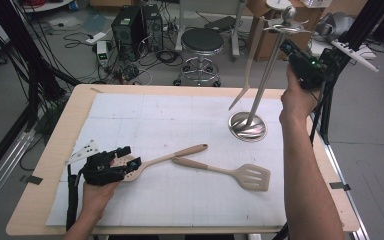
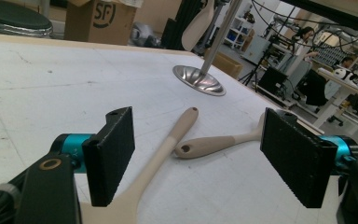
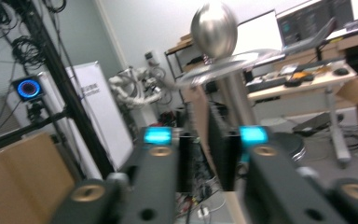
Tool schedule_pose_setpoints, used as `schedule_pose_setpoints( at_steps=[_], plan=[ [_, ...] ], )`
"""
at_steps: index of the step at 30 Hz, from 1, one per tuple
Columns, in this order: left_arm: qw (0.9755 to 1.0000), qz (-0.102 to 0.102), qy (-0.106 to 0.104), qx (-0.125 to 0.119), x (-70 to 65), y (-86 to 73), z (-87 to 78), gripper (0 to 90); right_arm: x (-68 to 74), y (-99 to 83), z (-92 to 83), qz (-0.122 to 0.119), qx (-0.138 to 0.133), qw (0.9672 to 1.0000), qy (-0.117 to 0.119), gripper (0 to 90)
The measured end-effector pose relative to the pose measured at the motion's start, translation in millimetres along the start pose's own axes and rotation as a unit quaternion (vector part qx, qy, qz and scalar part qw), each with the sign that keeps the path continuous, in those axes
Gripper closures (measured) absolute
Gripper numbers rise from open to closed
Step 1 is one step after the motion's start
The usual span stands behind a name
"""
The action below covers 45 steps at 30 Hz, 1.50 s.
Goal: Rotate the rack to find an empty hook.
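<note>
Raised beside the top of the utensil stand, the right claw is seen in the high view at the stand's hook ring, from which a pale spatula hangs. In the right gripper view the right claw is shown with its jaws only narrowly apart; a pale handle runs down into the gap, but through the blur it cannot be told whether the pads press on it. The stand's ball top and hook ring are met just beyond the jaws.

The left claw is rested low on the desk, over the bowl end of a wooden spoon. In the left gripper view the left claw is shown wide apart, with nothing pressed, the spoon lying between the pads and its bowl cut off at the bottom edge.

A slotted turner is laid just beside the spoon's handle; its slotted blade is given by the high view, while in the left gripper view the blade is hidden behind the right-hand jaw and only the handle is shown. The stand's round base is seen there, with its upper part cut off.
</note>
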<state>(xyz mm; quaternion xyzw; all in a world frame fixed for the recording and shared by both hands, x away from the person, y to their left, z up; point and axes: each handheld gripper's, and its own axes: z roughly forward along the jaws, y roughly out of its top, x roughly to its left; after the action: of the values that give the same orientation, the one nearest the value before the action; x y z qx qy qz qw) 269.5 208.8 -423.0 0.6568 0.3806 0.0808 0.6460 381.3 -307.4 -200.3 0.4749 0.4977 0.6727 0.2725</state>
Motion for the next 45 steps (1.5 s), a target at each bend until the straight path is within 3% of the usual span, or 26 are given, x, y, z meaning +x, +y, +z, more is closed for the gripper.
schedule_pose_setpoints(
  at_steps=[7,12,18,21,25,27,34,45],
  plan=[
    [1.0000,0.004,-0.004,0.002,-0.8,-1.3,-0.8,26.5,-5.1,-13.2,-4.3,0.016,0.015,0.9994,0.025,51.9],
    [1.0000,0.006,-0.003,0.001,-1.2,-1.4,-2.0,26.4,-4.6,-17.8,-10.7,0.008,0.031,0.9988,0.038,42.4],
    [1.0000,0.004,-0.006,0.001,-1.6,-1.4,-1.5,26.4,0.8,-28.5,-24.8,-0.001,0.041,0.9968,0.069,40.9],
    [1.0000,0.007,-0.006,0.001,-2.7,-1.8,-2.1,26.4,1.9,-39.5,-30.5,0.006,0.047,0.9957,0.079,40.7],
    [0.9999,0.009,-0.011,-0.009,-4.3,-1.8,-4.1,26.0,3.8,-52.4,-33.1,0.011,0.059,0.9947,0.084,40.0],
    [0.9998,0.009,-0.013,-0.015,-5.1,-1.5,-5.1,25.2,7.4,-58.2,-32.7,-0.001,0.069,0.9944,0.080,40.0],
    [0.9998,0.015,-0.002,-0.009,-4.2,-1.7,-5.1,25.0,14.6,-72.3,-31.4,0.009,0.086,0.9915,0.097,40.0],
    [0.9998,0.019,-0.001,-0.005,-4.9,-1.9,-2.7,25.0,18.1,-88.7,-39.6,0.010,0.106,0.9889,0.103,39.5]
  ],
)
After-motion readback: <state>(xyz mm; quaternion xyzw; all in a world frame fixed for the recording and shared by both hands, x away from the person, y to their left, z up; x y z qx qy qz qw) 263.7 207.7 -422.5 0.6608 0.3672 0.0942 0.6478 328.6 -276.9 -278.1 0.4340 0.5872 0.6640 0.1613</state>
